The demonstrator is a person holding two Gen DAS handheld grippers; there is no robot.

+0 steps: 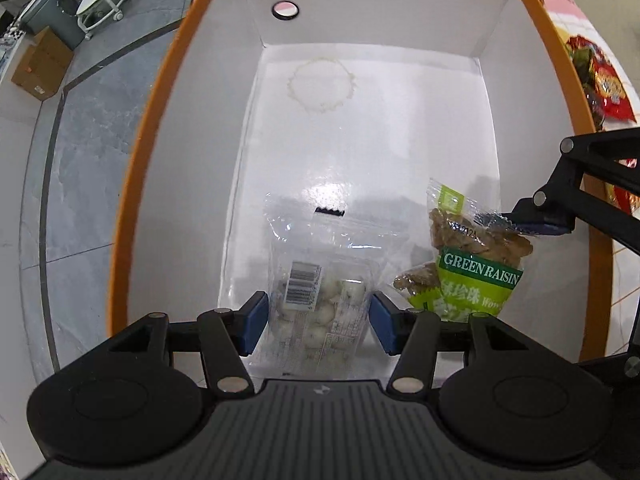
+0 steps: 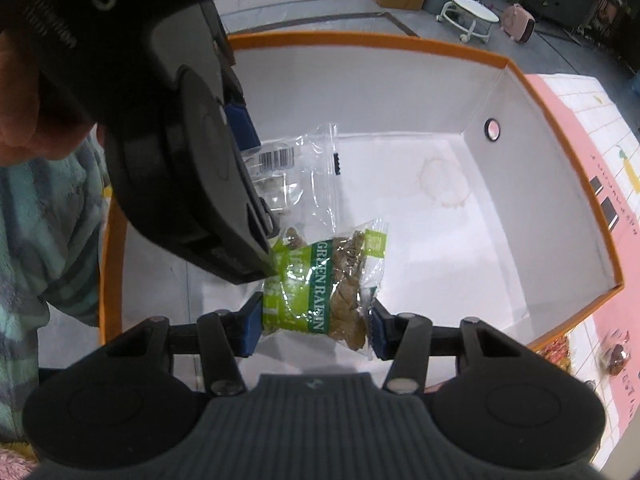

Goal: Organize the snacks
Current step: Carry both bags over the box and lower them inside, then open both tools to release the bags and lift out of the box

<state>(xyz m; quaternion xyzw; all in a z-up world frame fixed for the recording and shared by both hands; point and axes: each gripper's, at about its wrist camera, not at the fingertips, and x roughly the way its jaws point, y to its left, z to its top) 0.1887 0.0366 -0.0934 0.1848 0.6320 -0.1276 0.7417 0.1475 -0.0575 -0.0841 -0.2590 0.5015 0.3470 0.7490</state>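
Inside the orange-rimmed box (image 1: 140,184), the clear bag (image 1: 320,304) is partly hidden by the left tool (image 1: 318,322), whose parted pads flank it; contact uncertain. Right tool (image 2: 316,330) grips the green raisin packet (image 2: 324,288) above the box floor.

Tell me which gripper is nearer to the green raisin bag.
Right. The right gripper holds the green raisin bag between its fingers; the left gripper straddles the clear snack bag beside it.

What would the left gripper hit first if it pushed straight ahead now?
The left gripper already has the clear packet of white candies between its pads, so that moves first. Beyond it lies only the box's white floor; the green raisin packet sits off to the right. Depth is uncertain.
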